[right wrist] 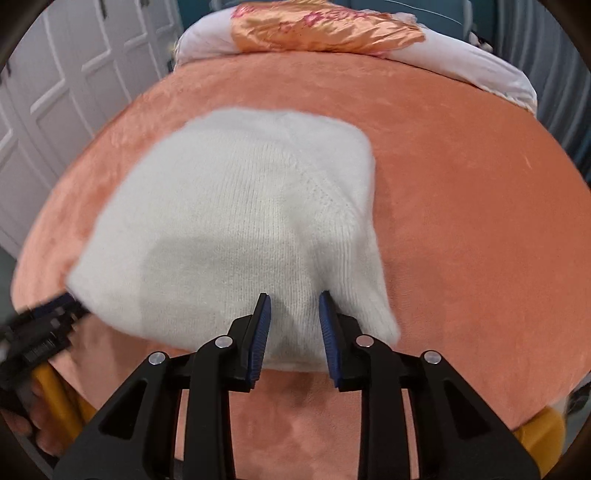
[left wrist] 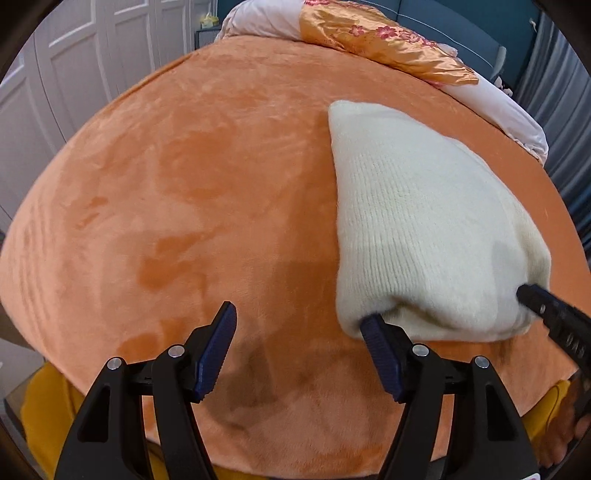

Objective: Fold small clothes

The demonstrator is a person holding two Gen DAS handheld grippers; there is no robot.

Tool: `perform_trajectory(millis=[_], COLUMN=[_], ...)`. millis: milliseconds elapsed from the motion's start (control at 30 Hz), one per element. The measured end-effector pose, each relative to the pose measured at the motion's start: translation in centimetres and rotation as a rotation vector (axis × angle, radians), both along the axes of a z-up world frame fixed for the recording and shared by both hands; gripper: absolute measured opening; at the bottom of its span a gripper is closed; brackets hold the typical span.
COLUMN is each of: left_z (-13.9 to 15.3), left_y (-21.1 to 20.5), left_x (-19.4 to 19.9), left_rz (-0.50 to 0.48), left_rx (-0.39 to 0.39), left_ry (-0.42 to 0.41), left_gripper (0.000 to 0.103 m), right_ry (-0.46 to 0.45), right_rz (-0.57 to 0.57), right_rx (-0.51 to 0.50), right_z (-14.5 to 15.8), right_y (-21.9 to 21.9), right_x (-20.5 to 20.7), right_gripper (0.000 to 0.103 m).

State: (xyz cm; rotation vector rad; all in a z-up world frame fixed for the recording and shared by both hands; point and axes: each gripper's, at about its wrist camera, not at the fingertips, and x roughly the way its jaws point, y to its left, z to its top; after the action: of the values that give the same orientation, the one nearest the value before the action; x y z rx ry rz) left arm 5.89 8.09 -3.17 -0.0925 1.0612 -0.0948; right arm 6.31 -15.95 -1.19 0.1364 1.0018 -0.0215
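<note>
A folded cream knit garment (left wrist: 417, 218) lies on the orange plush bed cover (left wrist: 192, 192). My left gripper (left wrist: 301, 317) is open wide; its right fingertip (left wrist: 373, 325) is tucked at the garment's near left corner, its left one over bare cover. The right gripper's tip (left wrist: 532, 295) touches the garment's near right corner. In the right wrist view the garment (right wrist: 243, 218) fills the middle, and my right gripper (right wrist: 295, 299) is partly open with its pads over the near edge, holding nothing. The left gripper (right wrist: 55, 314) shows blurred at the garment's left corner.
White pillows with an orange floral satin cover (left wrist: 369, 33) lie at the head of the bed. White panelled wardrobe doors (left wrist: 74, 74) stand to the left. The bed cover (right wrist: 480, 221) spreads to the garment's right. The person's yellow clothing (left wrist: 48, 410) shows at the near edge.
</note>
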Motion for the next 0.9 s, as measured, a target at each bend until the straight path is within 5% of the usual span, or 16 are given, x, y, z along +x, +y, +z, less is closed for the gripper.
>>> perform_trajectory(millis=[100,300,367,467,667,900], left_z=[0.6,2.5,1.8,-0.4,-3.9,-4.6], left_y=[0.3,-1.0,-2.6,-5.3,-8.7,-7.8], left_x=[-1.3,-4.6,-5.4,-6.1,-6.5,-6.0], left_rz=[0.012,-0.008,-0.03,-0.075,-0.129,-0.064], left_rx=[0.035,0.058,0.095,0.116,0.194,0.161], left_ry=[-0.014,-0.101,-0.114,-0.101,-0.094,-0.135], left_gripper=[0.065,0.065,0.069,0.073,0.078,0.092], right_ry=[0.017,-0.029,-0.041,-0.063,-0.075,-0.094], right_rz=[-0.011,-0.049,-0.121,-0.201,-0.146,-0.133], right_rx=[0.031,0.021,-0.003,0.016,-0.089,-0.139], right_z=[-1.6,0.4,0.0,-1.1,-4.4,-6.1], right_y=[-1.2,-1.2,-1.9,-2.9,-0.7,0.4], right_x=[0.0,-3.5,-5.3,-7.2,-9.2,-9.3], right_gripper=[0.025,0.03,0.048,0.063,0.075,0.091])
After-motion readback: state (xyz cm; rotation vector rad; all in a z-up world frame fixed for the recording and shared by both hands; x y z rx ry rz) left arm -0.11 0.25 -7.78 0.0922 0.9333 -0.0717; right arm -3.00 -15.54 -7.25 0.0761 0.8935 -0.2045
